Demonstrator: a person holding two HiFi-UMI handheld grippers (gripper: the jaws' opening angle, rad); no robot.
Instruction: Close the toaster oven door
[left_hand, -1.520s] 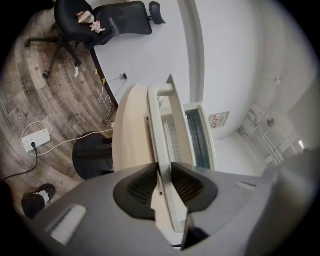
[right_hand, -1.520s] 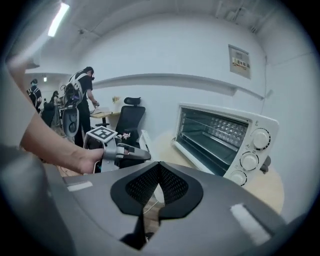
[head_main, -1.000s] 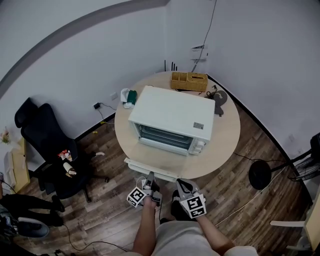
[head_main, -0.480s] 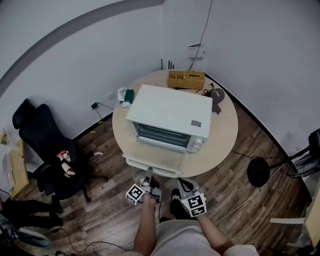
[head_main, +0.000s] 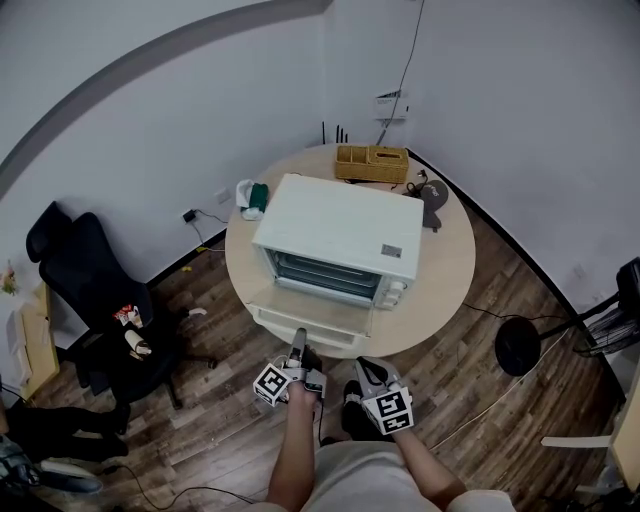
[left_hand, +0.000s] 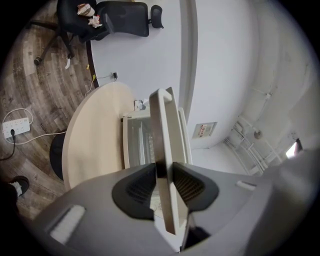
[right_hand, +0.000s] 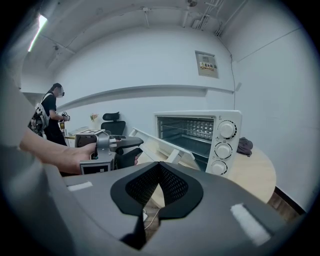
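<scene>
A white toaster oven (head_main: 340, 235) stands on a round wooden table (head_main: 440, 280). Its door (head_main: 310, 310) is open and hangs out toward me over the table's near edge. My left gripper (head_main: 298, 345) reaches up to the door's front edge. In the left gripper view the door (left_hand: 165, 150) runs edge-on between the black pads (left_hand: 137, 187), which are shut on it. In the right gripper view the door (right_hand: 160, 145) slopes down from the oven (right_hand: 200, 132). My right gripper (head_main: 365, 372) hangs below the table edge, shut and with nothing in it.
On the far side of the table are a wicker basket (head_main: 372, 163), a dark cloth-like object (head_main: 432, 195) and a small green and white item (head_main: 252, 195). A black office chair (head_main: 90, 290) stands at the left, a round fan base (head_main: 518, 350) at the right. A person (right_hand: 52, 112) stands in the background.
The left gripper has moved up to the door's front edge, and the door looks slightly raised. The right gripper has hardly moved.
</scene>
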